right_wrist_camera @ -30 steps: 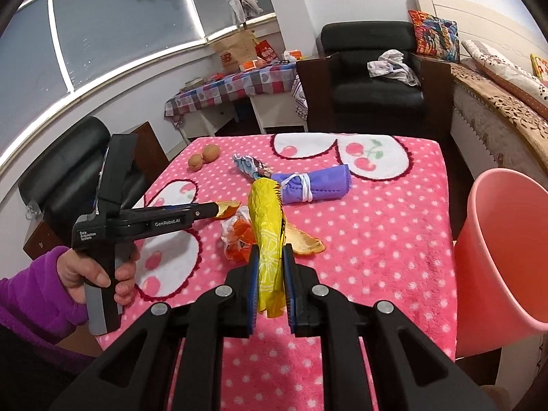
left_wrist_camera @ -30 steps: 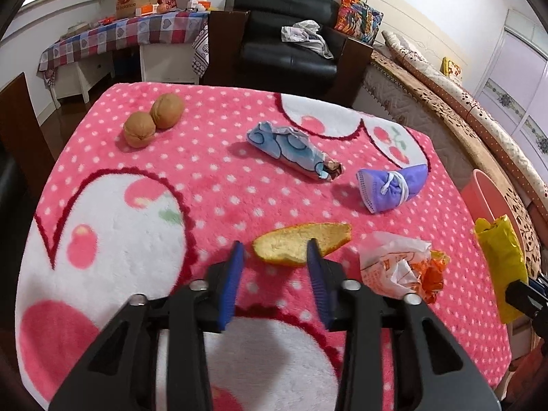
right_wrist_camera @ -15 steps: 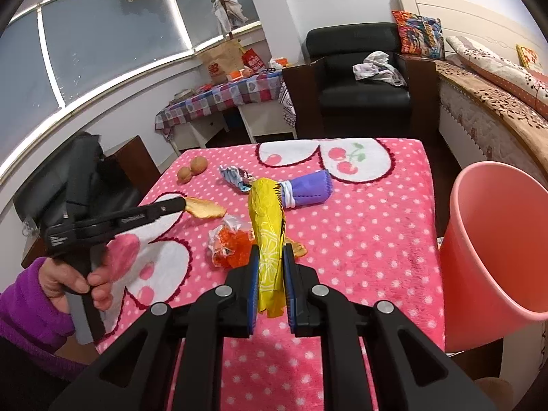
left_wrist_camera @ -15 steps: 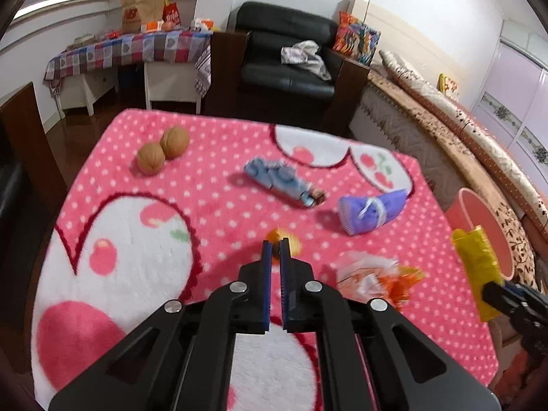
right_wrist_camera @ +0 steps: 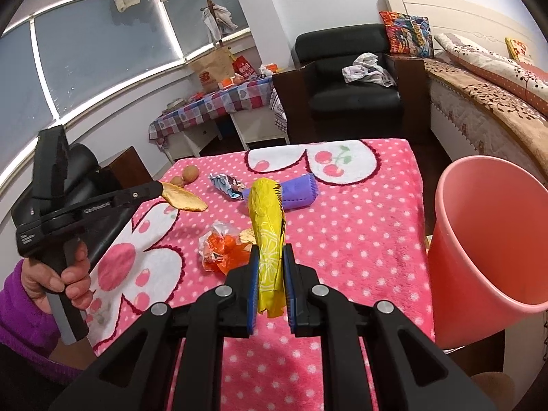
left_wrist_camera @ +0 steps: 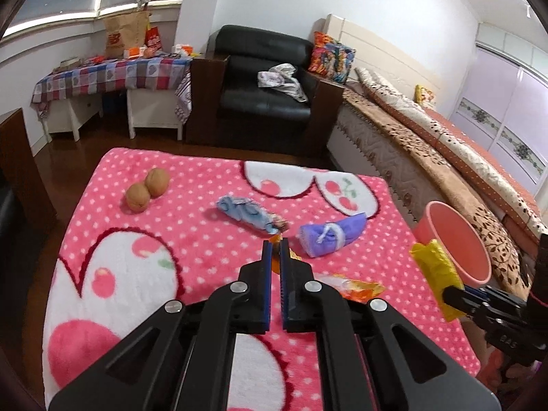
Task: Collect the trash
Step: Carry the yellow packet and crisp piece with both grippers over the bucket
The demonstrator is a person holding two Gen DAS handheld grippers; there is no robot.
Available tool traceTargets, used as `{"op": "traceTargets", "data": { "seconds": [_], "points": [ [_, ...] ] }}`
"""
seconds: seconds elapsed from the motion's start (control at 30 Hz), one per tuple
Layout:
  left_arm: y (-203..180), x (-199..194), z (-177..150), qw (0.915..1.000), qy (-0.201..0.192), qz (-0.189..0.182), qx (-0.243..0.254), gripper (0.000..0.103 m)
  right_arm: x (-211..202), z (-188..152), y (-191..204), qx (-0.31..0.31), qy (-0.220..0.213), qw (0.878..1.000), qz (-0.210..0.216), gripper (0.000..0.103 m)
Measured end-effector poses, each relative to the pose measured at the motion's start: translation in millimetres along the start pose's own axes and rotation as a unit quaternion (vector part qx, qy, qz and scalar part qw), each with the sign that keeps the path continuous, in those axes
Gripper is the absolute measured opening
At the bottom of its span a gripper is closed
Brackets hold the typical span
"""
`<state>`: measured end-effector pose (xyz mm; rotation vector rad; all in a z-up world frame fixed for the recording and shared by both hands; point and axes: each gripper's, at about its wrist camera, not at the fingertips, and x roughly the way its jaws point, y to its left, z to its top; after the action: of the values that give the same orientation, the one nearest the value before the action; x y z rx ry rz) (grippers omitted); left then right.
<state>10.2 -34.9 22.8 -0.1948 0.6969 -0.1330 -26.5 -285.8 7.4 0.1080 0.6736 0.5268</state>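
Observation:
My left gripper (left_wrist_camera: 275, 245) is shut on an orange peel, which shows edge-on between the pads (left_wrist_camera: 276, 238) and flat in the right wrist view (right_wrist_camera: 184, 199), lifted above the table. My right gripper (right_wrist_camera: 270, 257) is shut on a yellow wrapper (right_wrist_camera: 268, 233), held above the table near the pink bin (right_wrist_camera: 486, 239). The bin also shows in the left wrist view (left_wrist_camera: 455, 239), with the yellow wrapper (left_wrist_camera: 435, 274) beside it. On the pink cloth lie an orange-white wrapper (right_wrist_camera: 222, 248), a blue wrapper (left_wrist_camera: 250, 213) and a rolled purple cloth (left_wrist_camera: 330, 234).
Two walnuts (left_wrist_camera: 147, 189) sit at the table's far left. The pink dotted tablecloth (left_wrist_camera: 113, 260) covers the table. A black armchair (left_wrist_camera: 267, 96) and a checked side table (left_wrist_camera: 113, 78) stand beyond it. A bed (left_wrist_camera: 445, 144) runs along the right.
My left gripper closed on the orange peel and lifted it off the table. My right gripper carried the yellow wrapper closer to the pink bin.

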Motion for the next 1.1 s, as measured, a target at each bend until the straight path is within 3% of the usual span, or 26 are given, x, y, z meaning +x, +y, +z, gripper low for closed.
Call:
{"op": "traceTargets", "data": {
  "seconds": [0.53, 1.1],
  "points": [
    [-69.7, 4.9, 8.9, 0.9956, -0.007, -0.079, 0.049, 0.004, -22.3, 0.2, -28.2, 0.035, -0.029, 0.998, -0.039, 0.012],
    [-167.2, 22.9, 15.8, 0.9793, -0.002, -0.167, 0.114, 0.004, -68.6, -6.1, -92.0, 0.102, -0.075, 0.986, -0.111, 0.013]
  ]
}}
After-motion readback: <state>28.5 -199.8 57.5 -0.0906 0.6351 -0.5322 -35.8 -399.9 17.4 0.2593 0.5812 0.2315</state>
